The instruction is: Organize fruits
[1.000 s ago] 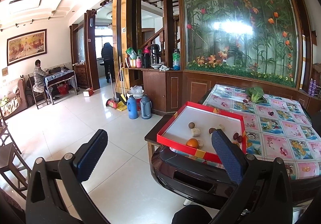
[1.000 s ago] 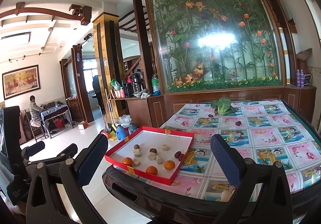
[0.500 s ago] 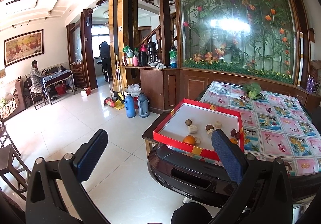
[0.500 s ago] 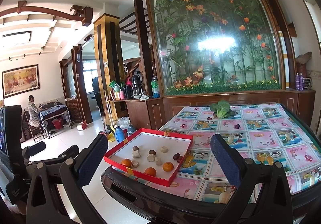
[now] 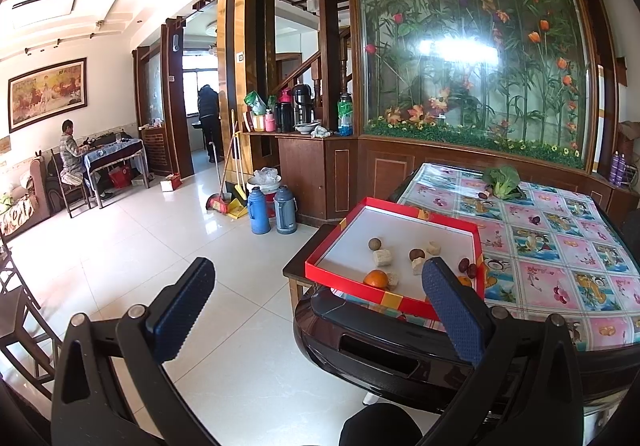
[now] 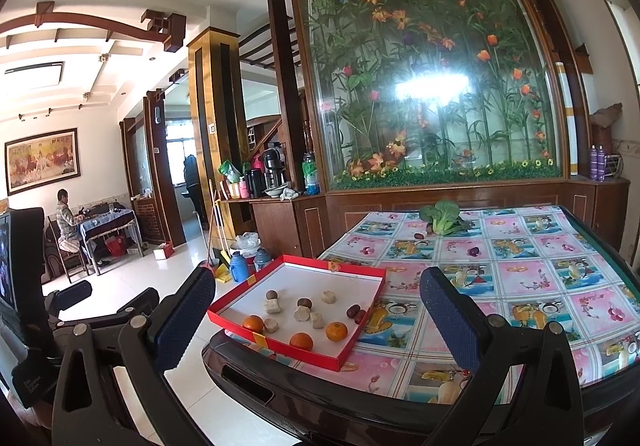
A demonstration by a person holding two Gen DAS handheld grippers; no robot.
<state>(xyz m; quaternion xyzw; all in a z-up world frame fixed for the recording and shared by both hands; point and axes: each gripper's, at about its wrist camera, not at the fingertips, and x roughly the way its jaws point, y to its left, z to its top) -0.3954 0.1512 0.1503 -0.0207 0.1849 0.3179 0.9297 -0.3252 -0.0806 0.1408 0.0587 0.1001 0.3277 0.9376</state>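
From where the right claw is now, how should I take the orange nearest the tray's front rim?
Grip the front orange across its widest part, coming down from above with the open right claw. The red tray rim stands close in front of it, blocking a level approach, and it's round, so a lower pinch could slip.

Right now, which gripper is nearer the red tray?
Left, though only slightly. The left gripper hovers off the red tray at its near-left corner; the right gripper hangs back, facing its near edge.
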